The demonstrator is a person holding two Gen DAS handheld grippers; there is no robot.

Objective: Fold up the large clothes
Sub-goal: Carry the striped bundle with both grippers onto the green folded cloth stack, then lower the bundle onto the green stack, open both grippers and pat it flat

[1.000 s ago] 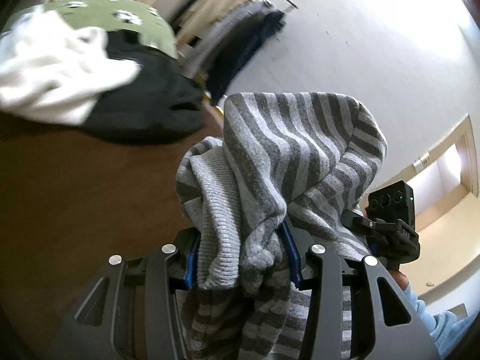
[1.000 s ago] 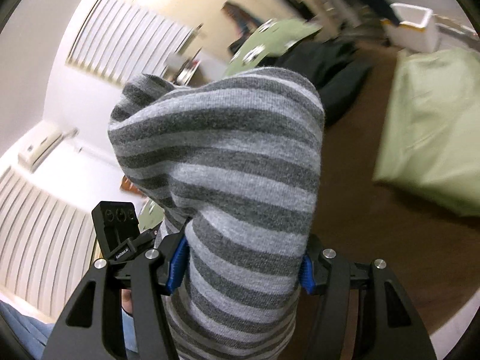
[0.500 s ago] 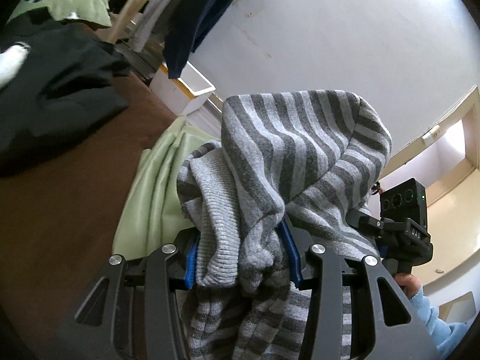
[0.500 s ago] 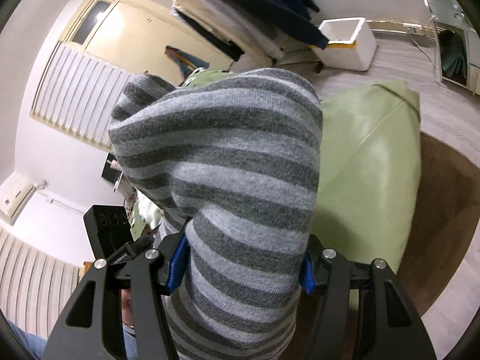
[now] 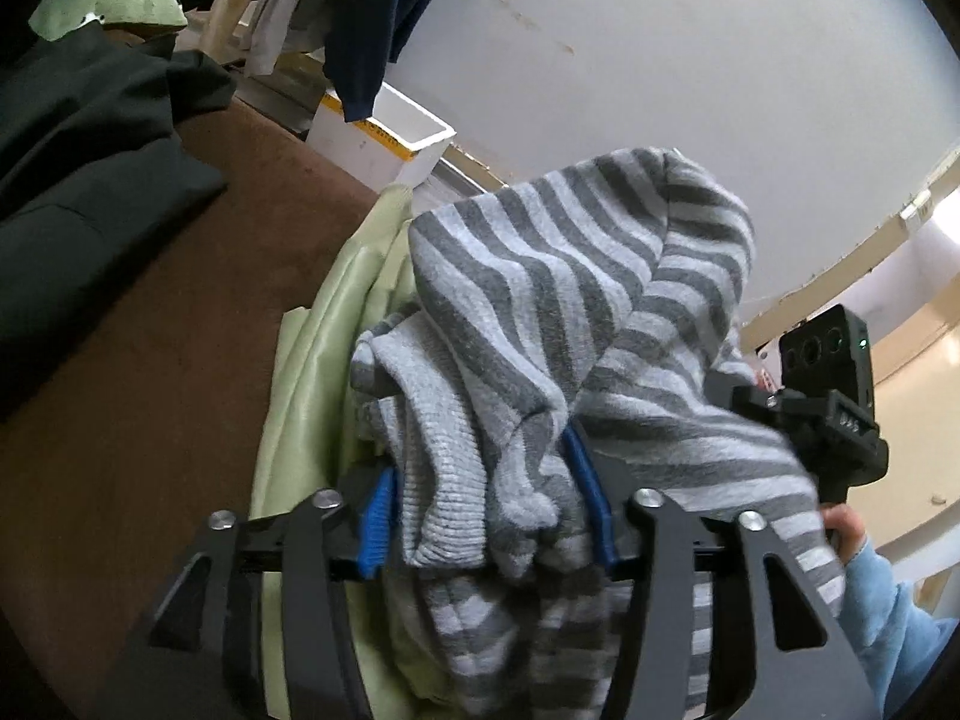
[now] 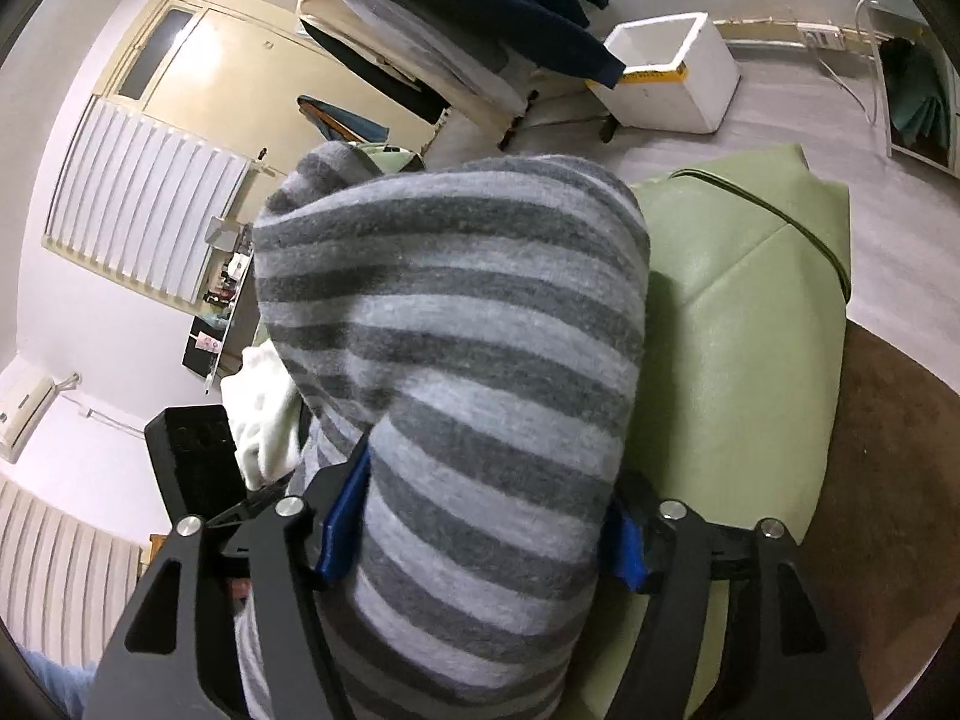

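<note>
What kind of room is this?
Probably a room in someone's home. Clothes hang on a rack, a white radiator sits on the wall, and folded clothes like the green garment lie about.

The striped sweater (image 5: 540, 300) is a soft, fuzzy knit in two greys, matt all over, with a ribbed edge where it bunches. The left gripper (image 5: 486, 516) and right gripper (image 6: 480, 534) look like matt black plastic, with shiny metal screw heads and ridged blue pads (image 5: 377, 516). The green cloth (image 6: 750, 312) under them is smooth with a faint sheen. The brown tabletop (image 5: 150, 330) looks matt and slightly rough. The black garment (image 5: 78, 138) is dull, flat fabric. The white box (image 6: 672, 78) looks like matt foam.
</note>
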